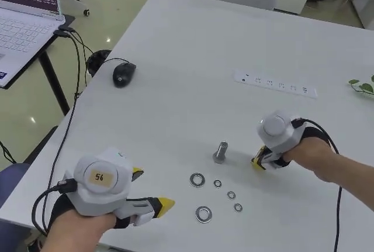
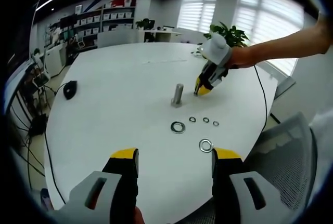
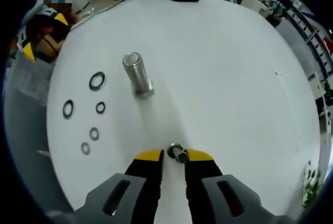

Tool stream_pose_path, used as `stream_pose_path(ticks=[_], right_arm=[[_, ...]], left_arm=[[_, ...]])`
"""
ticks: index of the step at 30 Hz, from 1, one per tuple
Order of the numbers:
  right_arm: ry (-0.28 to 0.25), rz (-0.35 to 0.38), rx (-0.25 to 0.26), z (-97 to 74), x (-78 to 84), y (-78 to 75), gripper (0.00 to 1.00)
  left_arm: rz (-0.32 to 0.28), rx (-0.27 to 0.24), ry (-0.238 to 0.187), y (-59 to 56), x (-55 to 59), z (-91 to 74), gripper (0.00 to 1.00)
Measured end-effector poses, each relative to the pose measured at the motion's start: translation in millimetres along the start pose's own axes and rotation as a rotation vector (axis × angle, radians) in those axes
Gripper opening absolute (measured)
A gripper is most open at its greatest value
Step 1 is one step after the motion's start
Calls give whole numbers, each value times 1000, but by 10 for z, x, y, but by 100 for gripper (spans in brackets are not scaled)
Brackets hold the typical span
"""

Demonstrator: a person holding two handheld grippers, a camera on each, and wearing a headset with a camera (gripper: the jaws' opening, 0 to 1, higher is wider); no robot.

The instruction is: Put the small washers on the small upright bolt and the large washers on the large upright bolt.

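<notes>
An office, judging by the laptop (image 1: 23,12), mouse (image 1: 124,74), power strip (image 1: 274,83) and shelves (image 2: 104,18).

We see the large upright bolt (image 1: 220,152) on the white desk (image 1: 193,59). Near it, toward us, lie two large washers (image 1: 197,180) and three small washers (image 1: 231,195). Our right gripper (image 1: 260,161) is just beside the bolt, and our left gripper (image 1: 151,189) is well apart from it, fingers (image 1: 165,204) spread.

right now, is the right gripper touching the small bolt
Touching: the right gripper view shows the right gripper pinching the small bolt between its yellow tips.
</notes>
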State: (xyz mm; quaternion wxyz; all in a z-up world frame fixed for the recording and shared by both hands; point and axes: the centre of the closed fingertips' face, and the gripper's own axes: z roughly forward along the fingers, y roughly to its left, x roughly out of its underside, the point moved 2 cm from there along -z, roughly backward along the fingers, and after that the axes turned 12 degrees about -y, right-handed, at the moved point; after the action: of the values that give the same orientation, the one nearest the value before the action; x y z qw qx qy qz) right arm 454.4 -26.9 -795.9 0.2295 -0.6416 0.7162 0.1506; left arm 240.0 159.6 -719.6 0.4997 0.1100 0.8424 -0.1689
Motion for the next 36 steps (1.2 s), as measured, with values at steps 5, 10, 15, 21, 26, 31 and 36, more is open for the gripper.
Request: stream_pose_path(ticks=[5,10,15,21,26,31,36], right_arm=[[-10,33,17,-124,75,-11,23],[-11,76,42,-239,230,-3,24],[-42,147,47,-308,353,120,29],[-51,182,46,-335,501,323,29],[-54,197,32,-319,556,503,29],[-62,190,8,-282,542,685,28],[-99,173,-2,-246,445,818,28]], left_arm=[[3,5,-3,-27,-6,15,56],[13,11,-3,-51,-14,8,56],[23,15,-9,-53,-45,1,56],[34,25,-11,-67,-58,3,56],[43,34,-15,-91,-76,6,56],[44,34,-22,-92,-90,1,56],[47,38,-21,-109,-77,-16,56]])
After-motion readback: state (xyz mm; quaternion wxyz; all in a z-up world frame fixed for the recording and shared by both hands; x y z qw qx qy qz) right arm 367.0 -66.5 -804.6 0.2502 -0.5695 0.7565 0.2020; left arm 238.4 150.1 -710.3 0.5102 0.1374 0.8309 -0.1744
